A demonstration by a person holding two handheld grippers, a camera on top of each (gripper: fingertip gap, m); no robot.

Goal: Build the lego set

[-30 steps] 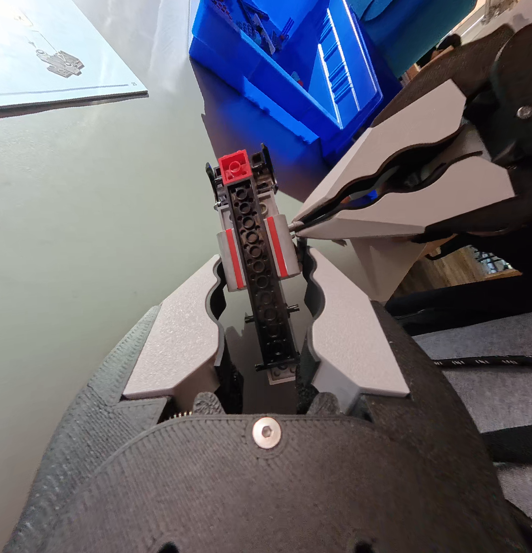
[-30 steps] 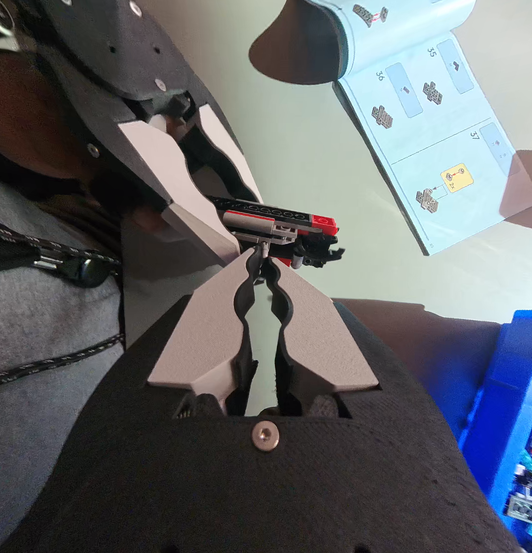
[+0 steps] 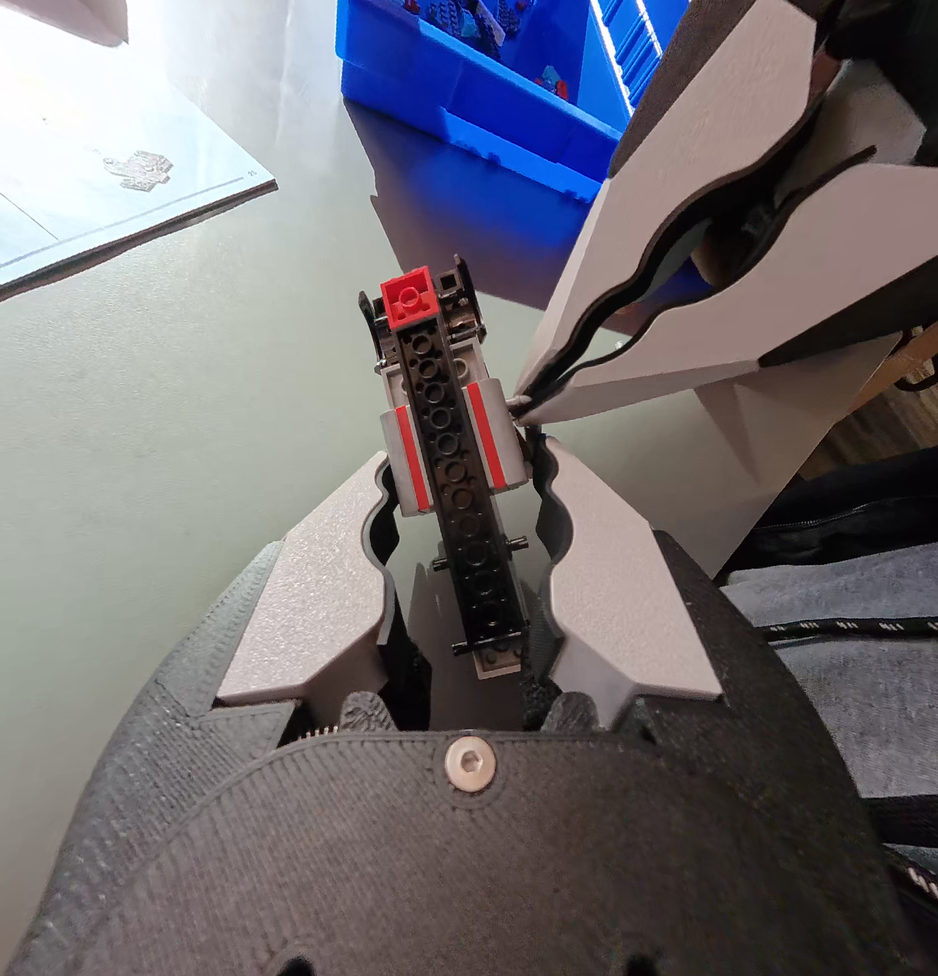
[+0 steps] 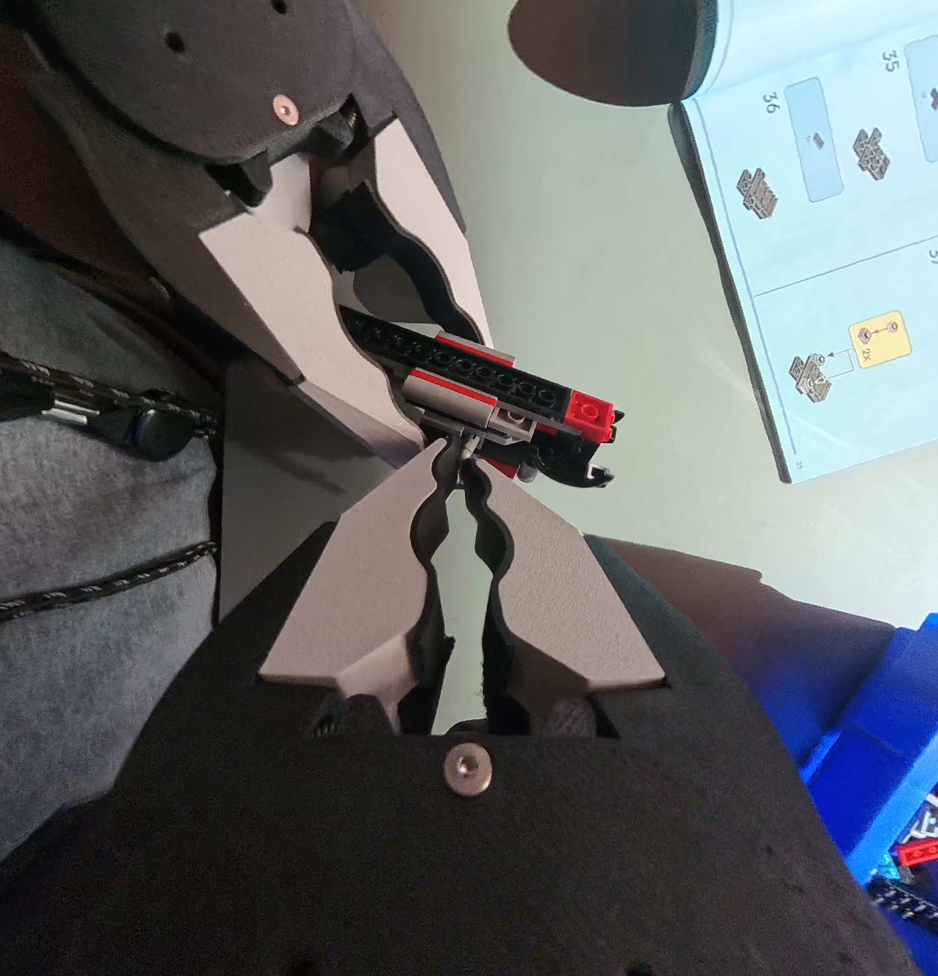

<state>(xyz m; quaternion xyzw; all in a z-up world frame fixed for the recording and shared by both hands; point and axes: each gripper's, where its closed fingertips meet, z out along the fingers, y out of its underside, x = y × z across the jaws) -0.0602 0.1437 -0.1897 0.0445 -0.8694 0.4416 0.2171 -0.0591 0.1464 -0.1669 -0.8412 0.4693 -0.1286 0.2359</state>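
Judging from the left wrist view, the build was partly done: the lego model (image 3: 446, 449), a long black plate with grey-and-red side blocks and a red brick at its tip, sat clamped in the left gripper (image 3: 459, 475) above the counter (image 3: 139, 475), while loose pieces in the blue bin (image 3: 509, 105) suggested more remained. From the right wrist view, the right gripper (image 4: 462, 460) had its jaws nearly together, pinching a small grey pin (image 4: 469, 443) against the model's side, the open instruction booklet (image 4: 826, 264) lying beyond

Sharp, wide-angle bent edges; glare whitens the booklet (image 3: 87, 158); soft table (image 3: 139, 422) shadows.
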